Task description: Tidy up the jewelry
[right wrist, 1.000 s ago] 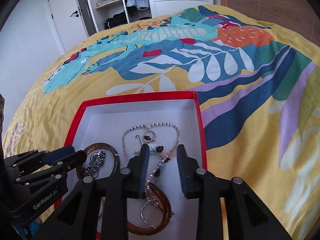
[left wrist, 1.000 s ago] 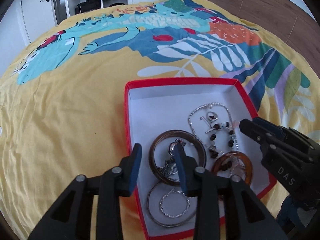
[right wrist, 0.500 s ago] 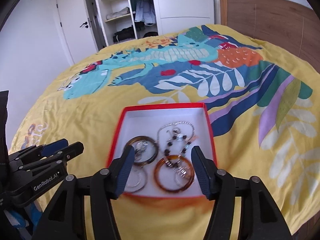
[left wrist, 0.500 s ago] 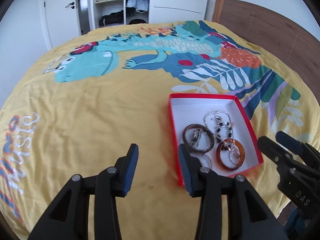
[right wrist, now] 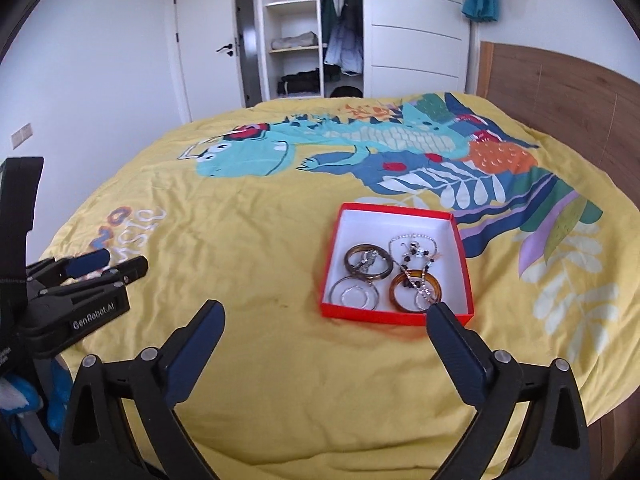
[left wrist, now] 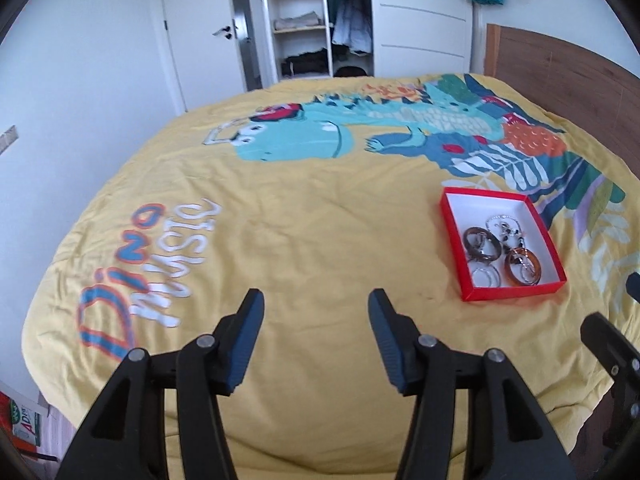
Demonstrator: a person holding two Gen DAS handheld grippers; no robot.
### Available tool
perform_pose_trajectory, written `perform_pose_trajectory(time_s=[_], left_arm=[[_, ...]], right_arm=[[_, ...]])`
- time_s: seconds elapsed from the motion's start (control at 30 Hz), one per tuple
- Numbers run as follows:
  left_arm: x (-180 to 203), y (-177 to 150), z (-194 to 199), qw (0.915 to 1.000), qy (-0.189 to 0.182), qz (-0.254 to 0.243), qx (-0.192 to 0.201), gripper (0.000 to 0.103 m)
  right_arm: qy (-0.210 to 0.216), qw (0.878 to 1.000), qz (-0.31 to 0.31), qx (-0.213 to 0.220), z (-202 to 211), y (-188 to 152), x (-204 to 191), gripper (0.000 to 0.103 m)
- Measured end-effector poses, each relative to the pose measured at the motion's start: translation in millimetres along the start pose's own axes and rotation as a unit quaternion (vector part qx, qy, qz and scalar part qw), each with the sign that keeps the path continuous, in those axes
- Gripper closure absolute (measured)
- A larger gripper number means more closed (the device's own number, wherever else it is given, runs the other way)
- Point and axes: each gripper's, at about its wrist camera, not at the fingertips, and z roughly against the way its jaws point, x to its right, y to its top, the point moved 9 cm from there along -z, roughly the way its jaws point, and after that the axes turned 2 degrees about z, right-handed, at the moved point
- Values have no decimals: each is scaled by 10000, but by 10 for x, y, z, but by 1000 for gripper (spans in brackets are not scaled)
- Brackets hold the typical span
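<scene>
Item: red box (right wrist: 394, 314), shallow, white inside, open-topped. It sits on the yellow dinosaur bedspread (right wrist: 260, 240) of the bed, toward the headboard side, and both of your tools are well apart from it.

Contents, as seen from the right wrist:
- dark brown bangle (right wrist: 368, 268), left of centre, with a small silver piece lying inside its ring;
- amber bangle (right wrist: 416, 291), at the near right, touching or overlapped by a beaded strand;
- silver hoops (right wrist: 354, 294), at the near left, one ring inside another;
- beaded necklace (right wrist: 414, 250) with dark and pale beads, at the right, running down onto the amber bangle.
All pieces lie in the near half of the box; the far half shows bare white floor.

Your left tool (left wrist: 316, 338): jaws have just been opening and stand apart, nothing between them, above plain yellow cloth, box off to its right.

Your right tool (right wrist: 324, 350): jaws have just been opening and are spread very wide, nothing between them; the right fingertip (right wrist: 440, 314) overlaps the near edge of the box in view, but contact cannot be told.

Background: open wardrobe (right wrist: 304, 40) with folded and hanging clothes, white door (right wrist: 208, 48), wooden headboard (right wrist: 560, 92).
</scene>
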Motion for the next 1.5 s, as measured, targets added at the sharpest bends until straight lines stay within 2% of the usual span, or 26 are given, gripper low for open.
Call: perform_pose_trajectory(time_s=[0.2, 0.5, 1.13, 1.5], left_arm=[[-400, -152, 450, 9990, 216, 127, 360, 51], [-777, -527, 726, 9981, 382, 332, 340, 51], [-796, -712, 1080, 9973, 373, 389, 498, 49], [-812, -770, 1151, 9973, 335, 368, 531, 49]], right_arm=[[57, 9993, 267, 247, 327, -107, -354, 0], [133, 9982, 427, 389, 580, -330, -602, 0], [130, 9966, 445, 684, 949, -468, -667, 0], [158, 9965, 425, 698, 996, -509, -675, 0]])
